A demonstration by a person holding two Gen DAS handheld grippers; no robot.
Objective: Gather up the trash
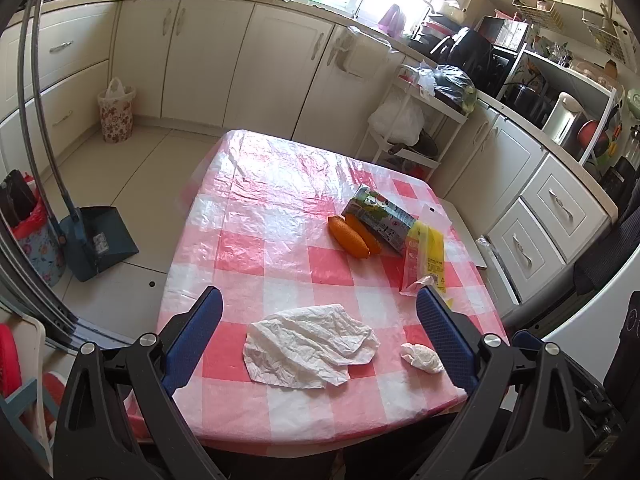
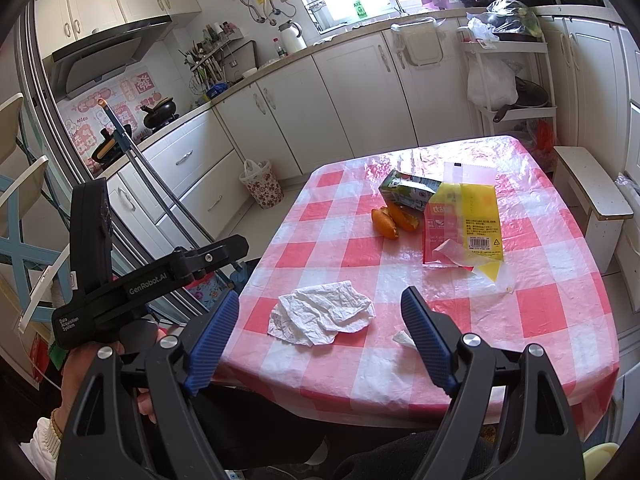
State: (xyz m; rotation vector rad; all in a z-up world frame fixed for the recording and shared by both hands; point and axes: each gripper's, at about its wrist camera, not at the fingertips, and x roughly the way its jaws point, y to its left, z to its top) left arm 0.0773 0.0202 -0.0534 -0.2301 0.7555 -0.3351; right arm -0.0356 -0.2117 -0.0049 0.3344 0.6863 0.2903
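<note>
A crumpled white napkin (image 1: 310,346) (image 2: 322,314) lies near the front edge of the red-and-white checked table (image 1: 248,256) (image 2: 320,216). A small white paper wad (image 1: 422,357) (image 2: 403,338) sits to its right. Farther back are orange peels (image 1: 354,236) (image 2: 394,220), a green drink carton (image 1: 378,216) (image 2: 408,190) and a yellow-red plastic wrapper (image 1: 426,258) (image 2: 466,226). My left gripper (image 1: 320,296) hangs open above the napkin, nothing between its blue fingers. My right gripper (image 2: 320,298) is also open and empty over the table's near edge.
A flowered waste bin (image 1: 116,114) (image 2: 262,186) with a bag stands on the floor by the cabinets. A blue dustpan (image 1: 98,240) with a long handle leans left of the table. A white bench (image 2: 592,196) is at the right. A hand (image 2: 100,376) holds the left gripper's body.
</note>
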